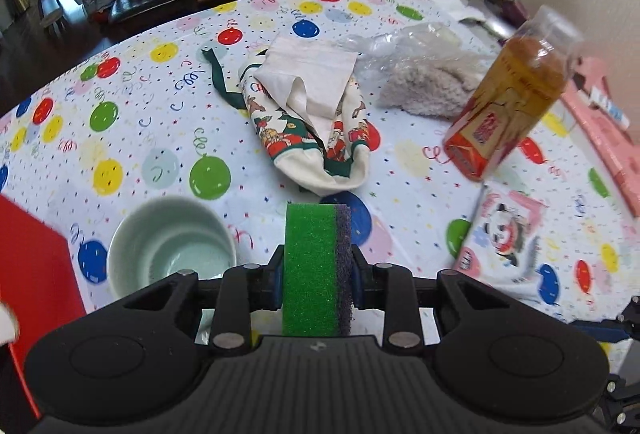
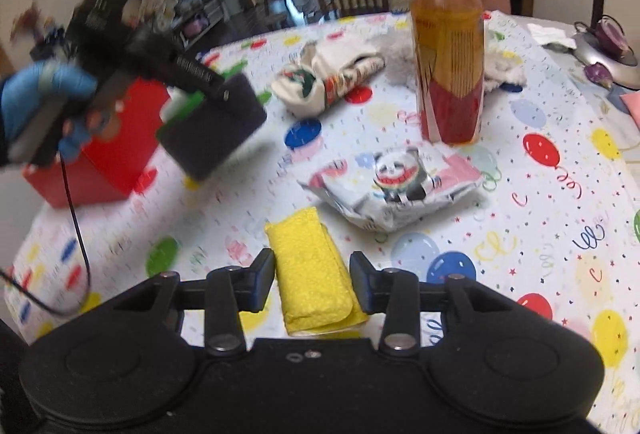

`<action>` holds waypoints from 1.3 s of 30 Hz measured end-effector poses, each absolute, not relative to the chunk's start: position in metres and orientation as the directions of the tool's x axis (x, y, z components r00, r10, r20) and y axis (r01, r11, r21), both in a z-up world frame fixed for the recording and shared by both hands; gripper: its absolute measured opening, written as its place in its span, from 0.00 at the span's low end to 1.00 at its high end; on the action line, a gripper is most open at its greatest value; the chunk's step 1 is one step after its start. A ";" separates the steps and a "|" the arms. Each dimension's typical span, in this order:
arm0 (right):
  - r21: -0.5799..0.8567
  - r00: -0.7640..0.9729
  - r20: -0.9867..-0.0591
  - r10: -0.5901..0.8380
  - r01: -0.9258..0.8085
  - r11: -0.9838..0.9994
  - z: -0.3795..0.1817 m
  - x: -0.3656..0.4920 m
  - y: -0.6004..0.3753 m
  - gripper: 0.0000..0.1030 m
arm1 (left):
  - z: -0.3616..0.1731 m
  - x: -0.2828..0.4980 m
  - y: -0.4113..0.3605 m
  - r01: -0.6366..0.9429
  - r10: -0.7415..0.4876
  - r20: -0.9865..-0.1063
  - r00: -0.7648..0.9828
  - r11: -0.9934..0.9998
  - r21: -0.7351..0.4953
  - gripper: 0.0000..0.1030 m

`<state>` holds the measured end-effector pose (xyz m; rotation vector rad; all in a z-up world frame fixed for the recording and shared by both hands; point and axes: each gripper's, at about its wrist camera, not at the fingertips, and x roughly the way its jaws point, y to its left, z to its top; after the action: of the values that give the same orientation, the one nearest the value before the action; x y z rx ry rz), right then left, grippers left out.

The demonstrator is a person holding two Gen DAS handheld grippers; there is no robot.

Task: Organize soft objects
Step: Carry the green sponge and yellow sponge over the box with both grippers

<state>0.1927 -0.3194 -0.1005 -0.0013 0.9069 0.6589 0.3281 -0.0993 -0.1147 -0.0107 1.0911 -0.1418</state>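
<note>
My left gripper (image 1: 317, 270) is shut on a green sponge with a dark scouring side (image 1: 316, 266) and holds it above the table; the sponge also shows in the right wrist view (image 2: 212, 126), near the red box (image 2: 100, 150). My right gripper (image 2: 313, 274) is open around a folded yellow cloth (image 2: 310, 266) that lies on the tablecloth, a gap showing on each side. A printed Christmas sock with a white cloth on it (image 1: 316, 114) lies mid-table. A fluffy white item in a clear bag (image 1: 428, 86) lies beyond it.
A pale green bowl (image 1: 172, 246) stands at the left near the red box (image 1: 32, 274). A tea bottle (image 2: 448, 46) stands upright mid-table. A panda-print packet (image 2: 400, 186) lies before it. A lamp base (image 2: 604, 50) and pink box (image 1: 608, 138) sit at the right.
</note>
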 end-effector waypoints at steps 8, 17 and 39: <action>0.243 0.497 -0.676 0.544 -0.547 0.801 -0.055 0.182 -0.298 0.39 | -0.085 0.283 -0.077 0.084 -0.171 -0.851 0.496 0.985 -0.149 0.28; 0.221 0.524 -0.625 0.579 -0.592 0.775 -0.012 0.175 -0.253 0.39 | -0.048 0.240 -0.033 0.033 -0.175 -0.808 0.562 0.981 -0.189 0.28; 0.173 0.472 -0.579 0.665 -0.726 0.666 0.023 0.168 -0.086 0.39 | 0.011 0.175 0.124 -0.127 -0.054 -0.748 0.661 0.975 -0.182 0.29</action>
<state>0.1684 -0.0858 0.0235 -0.1016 0.6626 0.8529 0.1751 0.1239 0.0106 -0.2273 0.8495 0.0418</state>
